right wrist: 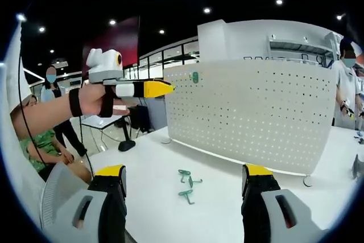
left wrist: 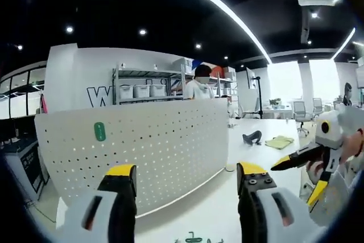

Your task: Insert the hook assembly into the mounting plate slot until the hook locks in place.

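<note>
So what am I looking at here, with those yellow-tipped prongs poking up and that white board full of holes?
Each picture comes from a camera riding on a hand-held gripper, looking out along its two yellow-tipped jaws. The left gripper and right gripper both stand open, holding nothing. In the right gripper view, the other gripper appears at left, strapped to a person's hand. The white pegboard stands upright on a white table, with one green piece already stuck near its top. Loose green hooks lie on the table in front.

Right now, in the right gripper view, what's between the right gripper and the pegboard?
Green hooks lie on the white table between the right gripper and the pegboard; the rest is bare tabletop, seen in the right gripper view.
</note>
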`<state>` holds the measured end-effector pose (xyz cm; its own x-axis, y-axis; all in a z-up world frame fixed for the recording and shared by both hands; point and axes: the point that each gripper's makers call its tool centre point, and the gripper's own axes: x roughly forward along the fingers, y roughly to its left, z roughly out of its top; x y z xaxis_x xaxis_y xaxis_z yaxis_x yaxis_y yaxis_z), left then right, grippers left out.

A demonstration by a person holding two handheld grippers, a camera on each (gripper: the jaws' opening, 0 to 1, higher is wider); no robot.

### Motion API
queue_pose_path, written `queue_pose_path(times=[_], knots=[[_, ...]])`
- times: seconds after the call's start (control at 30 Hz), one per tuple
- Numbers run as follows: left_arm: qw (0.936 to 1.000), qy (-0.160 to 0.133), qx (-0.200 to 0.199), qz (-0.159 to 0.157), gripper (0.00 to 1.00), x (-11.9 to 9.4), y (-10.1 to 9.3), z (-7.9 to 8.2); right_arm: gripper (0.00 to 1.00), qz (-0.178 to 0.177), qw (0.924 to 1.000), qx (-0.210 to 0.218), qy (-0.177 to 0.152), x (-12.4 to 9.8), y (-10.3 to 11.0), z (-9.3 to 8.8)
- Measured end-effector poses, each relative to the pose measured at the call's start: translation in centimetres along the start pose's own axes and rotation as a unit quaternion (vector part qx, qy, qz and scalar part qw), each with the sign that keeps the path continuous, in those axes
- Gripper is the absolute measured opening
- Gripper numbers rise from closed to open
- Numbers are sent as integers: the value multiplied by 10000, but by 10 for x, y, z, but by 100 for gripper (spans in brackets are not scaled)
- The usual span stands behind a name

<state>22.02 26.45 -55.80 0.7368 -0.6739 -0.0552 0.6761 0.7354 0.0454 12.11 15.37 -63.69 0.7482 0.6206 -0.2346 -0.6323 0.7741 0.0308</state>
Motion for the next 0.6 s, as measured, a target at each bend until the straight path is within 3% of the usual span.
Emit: queue_pose_path(times=[0.17, 0.23, 0.37, 0.6], knots=[[9998, 22, -68, -191, 78, -11, -14, -10, 85, 6, 10000, -41, 21, 0, 0, 0], [9994, 190, -14, -276, 80, -14, -20, -16, 85, 21, 10000, -66, 71, 0, 0, -3], [9992, 148, -66, -364, 83, -22, -27, -20, 85, 29, 9999, -87, 89, 0, 1, -3], [9989, 185, -213, -362, 84, -42, -34, -32, 85, 26, 9999, -89, 129, 1, 1, -6]])
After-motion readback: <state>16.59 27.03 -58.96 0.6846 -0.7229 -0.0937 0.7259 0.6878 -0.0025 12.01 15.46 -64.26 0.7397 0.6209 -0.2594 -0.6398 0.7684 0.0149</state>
